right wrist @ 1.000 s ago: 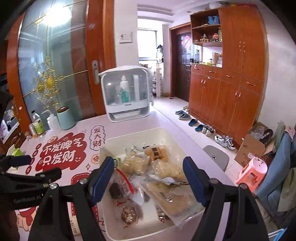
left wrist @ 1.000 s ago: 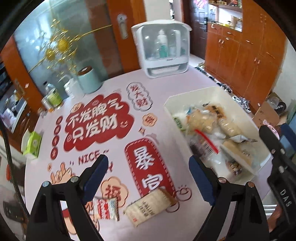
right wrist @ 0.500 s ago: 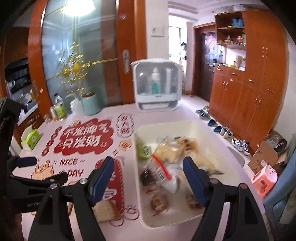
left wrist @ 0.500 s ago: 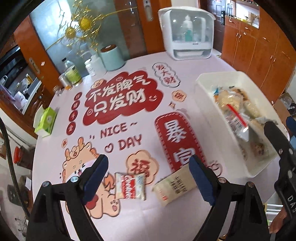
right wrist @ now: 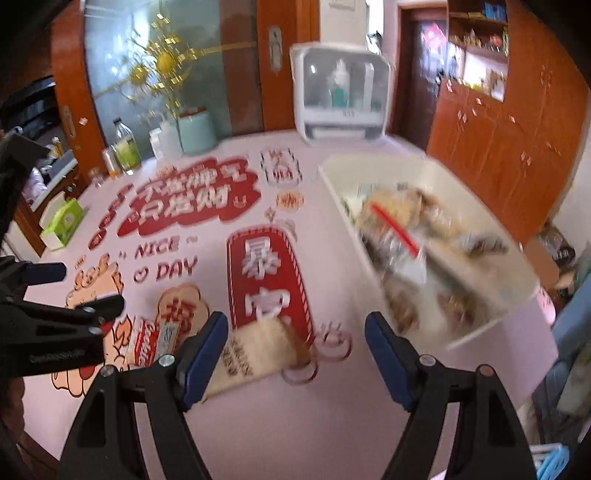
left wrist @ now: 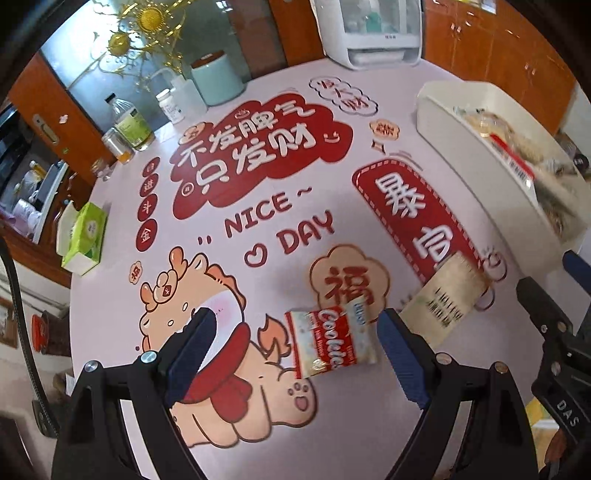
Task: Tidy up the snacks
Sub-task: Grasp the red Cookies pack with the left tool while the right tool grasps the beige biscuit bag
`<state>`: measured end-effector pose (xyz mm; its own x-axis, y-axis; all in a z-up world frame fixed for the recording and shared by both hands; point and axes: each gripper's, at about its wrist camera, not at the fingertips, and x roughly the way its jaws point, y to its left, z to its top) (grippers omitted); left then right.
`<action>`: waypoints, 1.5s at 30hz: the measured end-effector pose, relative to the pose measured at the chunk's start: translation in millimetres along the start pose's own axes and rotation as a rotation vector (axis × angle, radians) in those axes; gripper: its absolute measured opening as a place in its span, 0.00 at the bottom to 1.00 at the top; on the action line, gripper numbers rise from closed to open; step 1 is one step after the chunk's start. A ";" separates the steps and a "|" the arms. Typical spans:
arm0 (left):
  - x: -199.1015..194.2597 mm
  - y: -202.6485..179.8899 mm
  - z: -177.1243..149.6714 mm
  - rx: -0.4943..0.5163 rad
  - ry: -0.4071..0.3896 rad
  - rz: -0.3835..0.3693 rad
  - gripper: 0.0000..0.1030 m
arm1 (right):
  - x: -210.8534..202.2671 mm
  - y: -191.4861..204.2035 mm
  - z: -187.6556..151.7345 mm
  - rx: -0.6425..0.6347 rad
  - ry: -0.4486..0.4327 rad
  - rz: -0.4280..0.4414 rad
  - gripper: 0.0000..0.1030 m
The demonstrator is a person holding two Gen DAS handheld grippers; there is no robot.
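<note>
A red-and-white cookie packet (left wrist: pixel 332 341) lies flat on the pink table mat, between the fingers of my open left gripper (left wrist: pixel 295 354), close to the right finger. A beige snack packet (left wrist: pixel 445 295) lies just right of it, near the white bin (left wrist: pixel 454 147) that holds several snack bags. In the right wrist view my open right gripper (right wrist: pixel 295 350) hovers over the beige packet (right wrist: pixel 255 350), which lies by its left finger; the cookie packet (right wrist: pixel 151 341) is further left, the bin (right wrist: pixel 373 240) to the upper right. Both grippers are empty.
At the table's far edge stand a white cabinet-like box (left wrist: pixel 369 29), a mint canister (left wrist: pixel 216 79) and bottles (left wrist: pixel 133 125). A green tissue box (left wrist: pixel 83 236) sits at the left edge. Wooden cupboards (right wrist: pixel 509 147) stand to the right beyond the table.
Both grippers have swung left and down from the bin toward the two loose packets. The cookie packet now lies between the left fingers, the beige packet by the right gripper. Both stay open.
</note>
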<state>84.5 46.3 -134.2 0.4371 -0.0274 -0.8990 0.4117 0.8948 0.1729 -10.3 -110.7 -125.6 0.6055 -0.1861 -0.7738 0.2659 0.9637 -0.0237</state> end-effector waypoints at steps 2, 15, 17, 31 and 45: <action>6.2 6.3 -4.4 0.018 0.003 -0.014 0.85 | 8.1 3.8 -6.7 0.039 0.036 -0.001 0.75; 47.9 17.6 -30.1 0.099 0.071 -0.104 0.85 | 48.9 -15.8 -42.4 0.399 0.208 0.045 0.75; 53.6 15.5 -31.2 0.107 0.083 -0.117 0.85 | 55.3 -22.2 -46.7 0.448 0.232 0.054 0.75; 83.9 -2.6 -28.5 0.350 0.090 -0.150 0.86 | 94.9 -2.4 -42.7 0.538 0.332 0.194 0.77; 99.7 -14.4 -29.7 0.452 0.087 -0.179 0.91 | 122.5 46.0 -17.3 0.206 0.329 0.000 0.75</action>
<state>98.4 43.9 -238.3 0.2679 -0.1085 -0.9573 0.7882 0.5961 0.1530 63.1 -85.9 -232.4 0.3415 -0.0821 -0.9363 0.4312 0.8988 0.0785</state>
